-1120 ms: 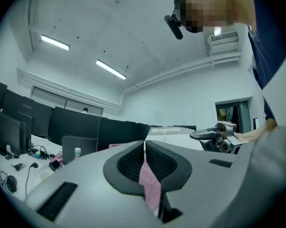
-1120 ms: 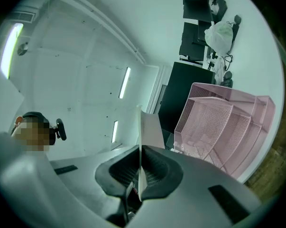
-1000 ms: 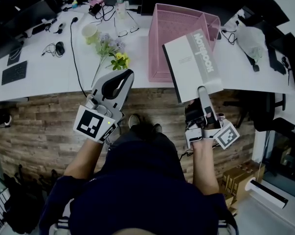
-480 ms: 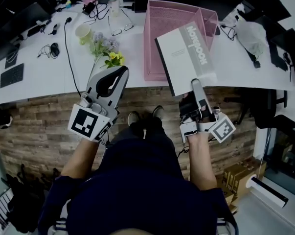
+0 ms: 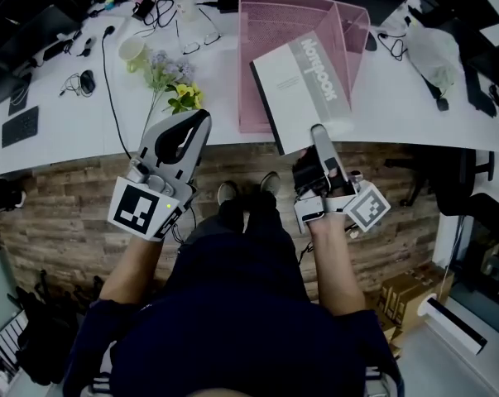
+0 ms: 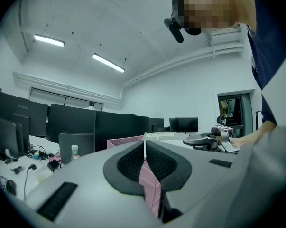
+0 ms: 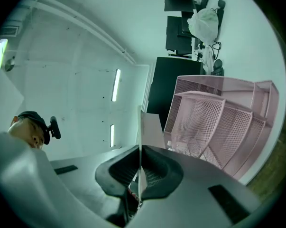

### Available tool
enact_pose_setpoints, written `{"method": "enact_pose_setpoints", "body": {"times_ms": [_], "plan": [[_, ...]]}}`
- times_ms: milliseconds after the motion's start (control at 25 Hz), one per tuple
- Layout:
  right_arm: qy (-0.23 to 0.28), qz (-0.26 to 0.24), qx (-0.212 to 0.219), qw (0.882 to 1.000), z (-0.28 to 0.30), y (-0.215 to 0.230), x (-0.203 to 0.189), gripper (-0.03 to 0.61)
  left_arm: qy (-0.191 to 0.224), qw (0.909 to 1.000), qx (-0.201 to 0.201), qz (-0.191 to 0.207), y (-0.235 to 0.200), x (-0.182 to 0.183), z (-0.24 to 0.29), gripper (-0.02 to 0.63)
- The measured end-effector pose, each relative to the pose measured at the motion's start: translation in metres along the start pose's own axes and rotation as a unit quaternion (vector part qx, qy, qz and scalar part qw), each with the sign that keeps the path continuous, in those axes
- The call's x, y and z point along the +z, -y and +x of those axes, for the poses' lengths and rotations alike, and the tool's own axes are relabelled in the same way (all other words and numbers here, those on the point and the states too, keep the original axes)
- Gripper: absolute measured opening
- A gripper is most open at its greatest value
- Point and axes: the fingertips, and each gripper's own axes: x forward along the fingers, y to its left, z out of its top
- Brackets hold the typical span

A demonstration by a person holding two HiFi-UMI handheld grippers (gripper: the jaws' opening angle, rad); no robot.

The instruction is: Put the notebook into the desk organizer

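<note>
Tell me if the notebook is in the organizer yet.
Out. The right gripper clamps the notebook by its near edge, in the air before the pink desk organizer; its mesh compartments look empty.

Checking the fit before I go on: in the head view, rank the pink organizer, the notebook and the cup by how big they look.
1. Pink organizer
2. Notebook, close behind, though it is held up nearer the camera
3. Cup, far smaller

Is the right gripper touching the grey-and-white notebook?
Touching. The right gripper view shows the right gripper closed on the edge of the grey-and-white notebook.
</note>
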Motion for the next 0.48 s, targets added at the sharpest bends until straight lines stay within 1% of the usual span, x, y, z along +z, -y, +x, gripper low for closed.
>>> {"method": "enact_pose_setpoints", "body": {"times_ms": [480], "plan": [[0.005,0.027,-0.031,0.999,-0.010,0.037,-0.007,0.011,-0.028,0.9996,0.003,-0.004,0.004,-0.021,0.002,0.035]]}}
